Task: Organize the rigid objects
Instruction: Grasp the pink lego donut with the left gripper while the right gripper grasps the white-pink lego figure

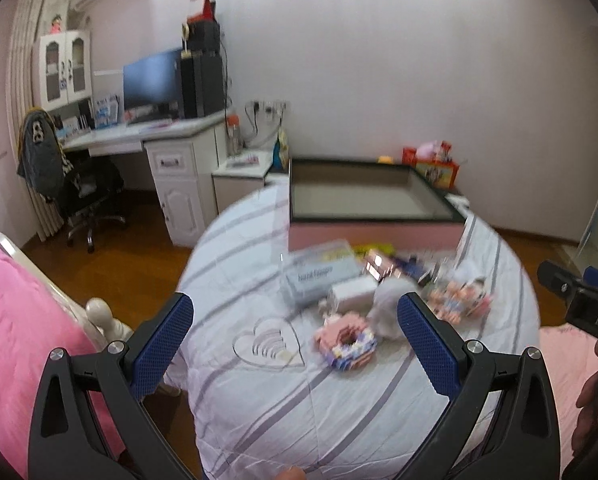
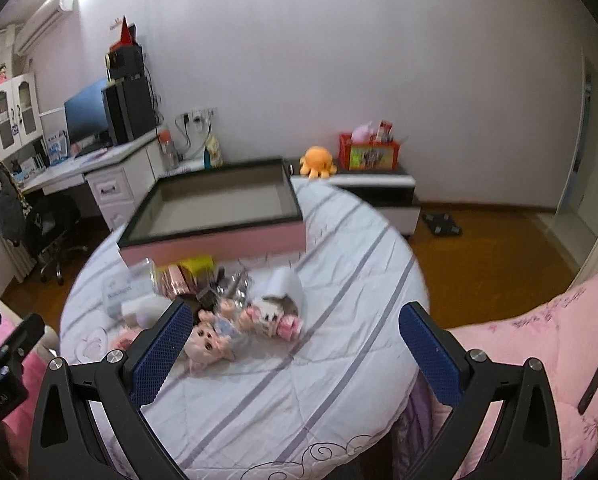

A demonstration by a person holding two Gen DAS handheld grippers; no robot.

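A: Left wrist view: the left gripper (image 1: 295, 338) hangs over the round table with its white, grey-striped cloth (image 1: 259, 408), blue-padded jaws spread wide, nothing between them.

B: Any writing?

A: The clear plastic box with a pale blue label (image 1: 321, 276) carries text, too blurred to read. Beside it sit a pink brick-built doughnut (image 1: 345, 342) and a small white box (image 1: 353, 294). The pink storage box with a dark rim (image 1: 373, 210) stands open behind the pile.

B: Right wrist view?

A: The right gripper (image 2: 297, 338) is just as wide open, empty, above the cloth. A pink big-eyed doll (image 2: 213, 340) lies by its left finger. The storage box is behind the clutter.
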